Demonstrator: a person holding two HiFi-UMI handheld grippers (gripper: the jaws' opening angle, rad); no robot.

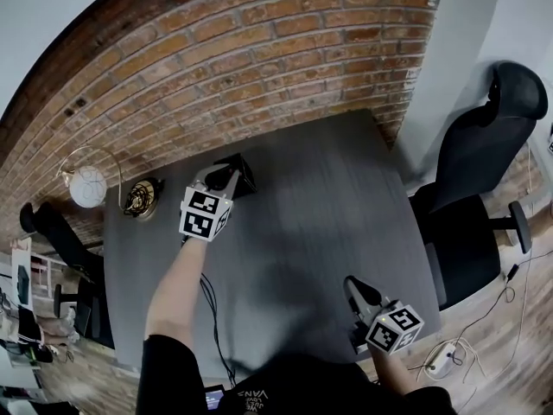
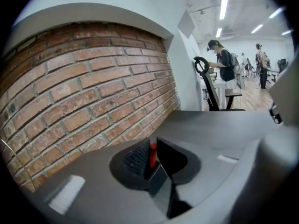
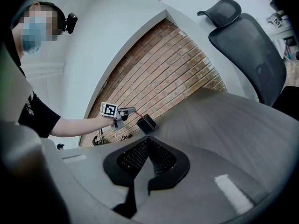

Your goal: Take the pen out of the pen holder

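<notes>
A black square pen holder (image 1: 243,176) stands on the dark grey table (image 1: 320,206) near the brick wall. My left gripper (image 1: 226,181) hovers just over it, shut on a thin red pen (image 2: 152,155) pinched between its pads. From the right gripper view the pen (image 3: 138,116) slants from the left gripper (image 3: 128,111) down to the holder's (image 3: 147,123) top; I cannot tell whether its tip is still inside. The holder (image 2: 160,182) shows just beneath the jaws in the left gripper view. My right gripper (image 1: 352,285) rests near the table's front right edge, its jaws (image 3: 148,146) shut on nothing.
A black office chair (image 1: 480,175) stands off the table's right side. A white globe lamp (image 1: 88,187) and a gold ornament (image 1: 141,197) sit at the table's far left corner. A thin cable (image 1: 212,311) trails across the near left. Brick wall (image 1: 259,54) runs behind the table.
</notes>
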